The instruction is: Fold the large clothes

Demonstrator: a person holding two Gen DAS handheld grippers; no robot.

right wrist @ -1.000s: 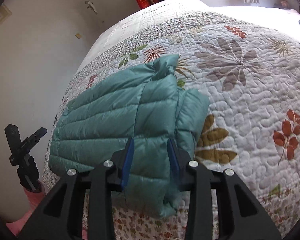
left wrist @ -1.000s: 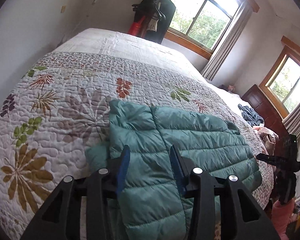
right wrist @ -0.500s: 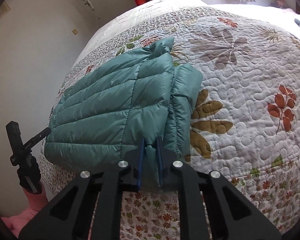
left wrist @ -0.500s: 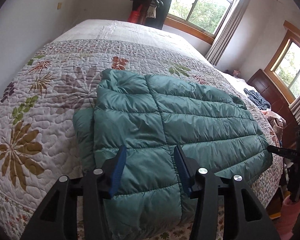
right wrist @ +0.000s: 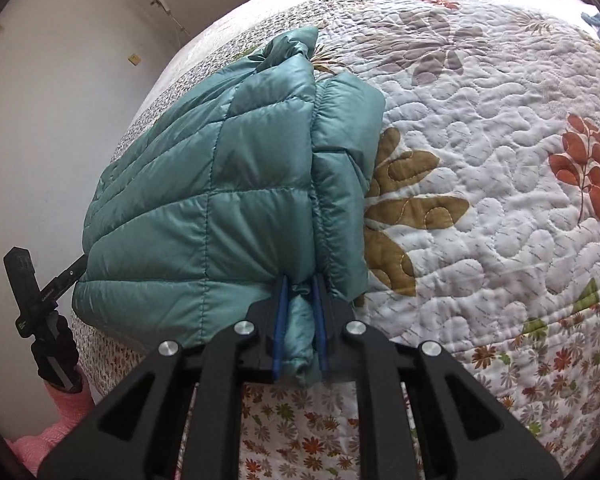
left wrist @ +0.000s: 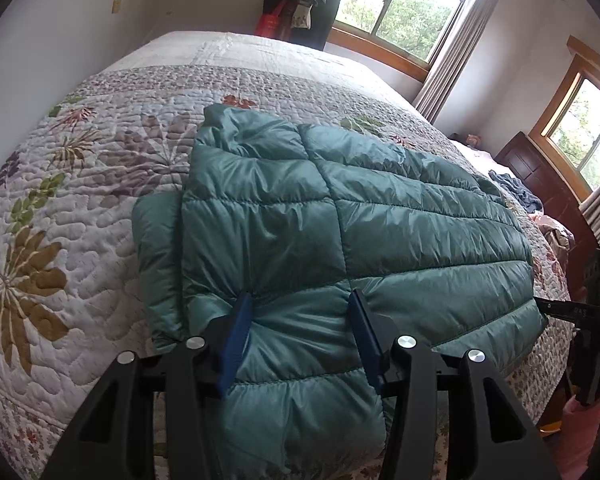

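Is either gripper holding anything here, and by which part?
Right gripper pinches the teal puffer jacket at its near folded edge. Left gripper is open, straddling the jacket.

Bed [left wrist: 260, 64] — broad, covered edge to edge by quilted bedspread [right wrist: 480, 128], white ground stitched in pebble pattern, printed with leaves and flowers in ochre, rust, mauve and green; small-flower border band along near edge at 6 o'clock. Lying directly on bedspread: teal puffer jacket [left wrist: 360, 232], folded, resting near the bed's near edge, one sleeve tucked beneath and showing along its side. Toward 3 o'clock in left wrist view — crumpled blue garment [left wrist: 514, 188] on far part of bed.
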